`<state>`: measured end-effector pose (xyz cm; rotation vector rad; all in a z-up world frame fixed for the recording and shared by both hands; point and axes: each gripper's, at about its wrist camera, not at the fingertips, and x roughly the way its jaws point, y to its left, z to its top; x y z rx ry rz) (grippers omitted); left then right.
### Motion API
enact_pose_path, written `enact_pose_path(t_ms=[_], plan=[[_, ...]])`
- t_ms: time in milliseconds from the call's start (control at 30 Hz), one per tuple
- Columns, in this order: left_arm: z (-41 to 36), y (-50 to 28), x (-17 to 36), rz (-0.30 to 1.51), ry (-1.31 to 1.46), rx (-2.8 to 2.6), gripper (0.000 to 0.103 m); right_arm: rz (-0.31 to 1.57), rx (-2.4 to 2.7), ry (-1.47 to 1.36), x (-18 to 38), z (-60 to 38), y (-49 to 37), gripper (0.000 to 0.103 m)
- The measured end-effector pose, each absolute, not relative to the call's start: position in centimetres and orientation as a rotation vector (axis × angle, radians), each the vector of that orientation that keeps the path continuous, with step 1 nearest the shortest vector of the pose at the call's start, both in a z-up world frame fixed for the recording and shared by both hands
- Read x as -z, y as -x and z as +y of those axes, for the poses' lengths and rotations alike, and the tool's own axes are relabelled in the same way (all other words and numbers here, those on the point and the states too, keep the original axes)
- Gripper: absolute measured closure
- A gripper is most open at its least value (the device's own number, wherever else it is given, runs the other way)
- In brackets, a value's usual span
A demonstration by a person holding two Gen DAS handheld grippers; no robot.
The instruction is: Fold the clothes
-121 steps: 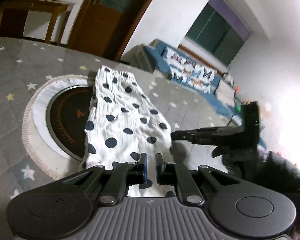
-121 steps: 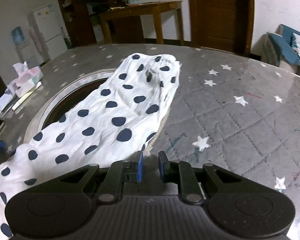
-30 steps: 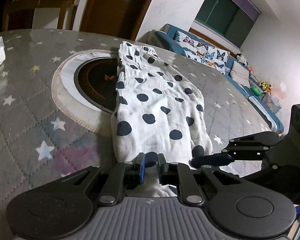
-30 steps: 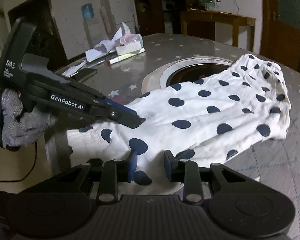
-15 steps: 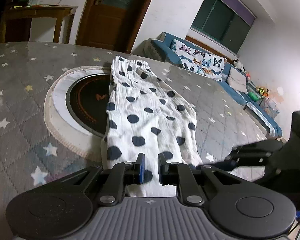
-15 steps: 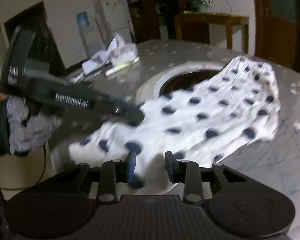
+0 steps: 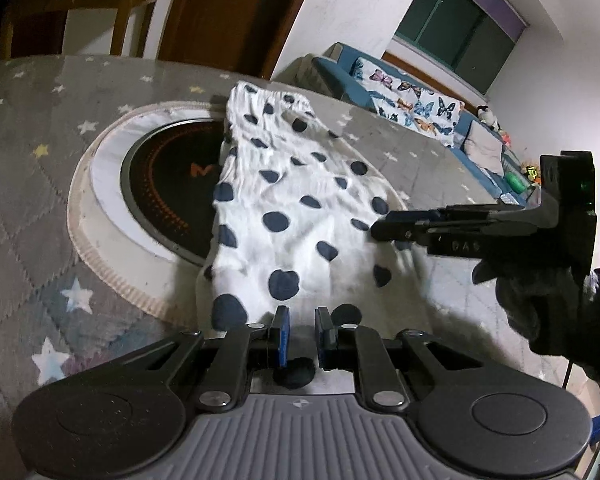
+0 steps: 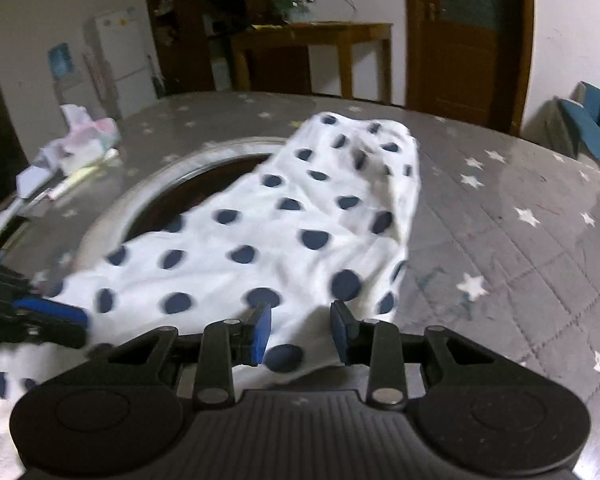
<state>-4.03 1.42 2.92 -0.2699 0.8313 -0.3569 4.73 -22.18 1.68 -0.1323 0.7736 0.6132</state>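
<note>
lying lengthwise on the grey star-print tabletop (image 7: 52,208), the white dotted garment (image 7: 296,208) is partly covering the round black cooktop (image 7: 168,196) set inside a pale ring. its far end is sitting bunched near the tabletop's far side, its near end is reaching under both claws.

left claw (image 7: 299,334) is sitting low over the near hem, blue pads nearly pressed together with a narrow slit between them; white cloth with a dark dot is showing in that slit, but whether the pads are pinching it is not possible to tell.

right claw (image 8: 301,332) is standing spread, cloth lying between and below the pads, pads not pressing on it. in the left view the right claw is reaching in from the right side over the garment's right edge, held by a dark-gloved hand (image 7: 548,304).

crumpled papers and a pen-like thing (image 8: 72,152) are lying at the tabletop's far left. a wooden side table (image 8: 320,52), a door and a blue sofa (image 7: 412,108) are standing in the background.
</note>
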Motion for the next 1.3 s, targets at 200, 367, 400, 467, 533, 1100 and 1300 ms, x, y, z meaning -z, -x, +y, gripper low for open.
enact_pose_path(t_ms=[200, 367, 400, 467, 533, 1100, 1300], plan=[[1.6, 3.8, -2.7, 0.833, 0.291, 0.37, 0.088, 0.74, -0.623, 0.148, -2.5, -20.8, -7.1, 0.07], [2.0, 3.7, -2.5, 0.836, 0.316, 0.38, 0.088, 0.749, -0.569, 0.134, -1.5, -19.7, -11.3, 0.07], [2.1, 3.7, -2.5, 0.837, 0.324, 0.382, 0.088, 0.755, -0.549, 0.131, -1.2, -19.6, -12.2, 0.07], [2.3, 3.6, -2.4, 0.839, 0.333, 0.388, 0.088, 0.759, -0.517, 0.114, -0.7, -19.9, -13.6, 0.074], [2.4, 3.5, -2.3, 0.841, 0.34, 0.393, 0.088, 0.747, -0.502, 0.11, -0.9, -20.0, -14.5, 0.074], [3.4, 3.0, -1.9, 0.854, 0.405, 0.421, 0.088, 0.719, -0.402, 0.095, -0.9, -17.5, -23.1, 0.074], [3.6, 2.9, -1.9, 0.863, 0.424, 0.421, 0.088, 0.745, -0.38, 0.055, -0.2, -18.0, -25.9, 0.061]])
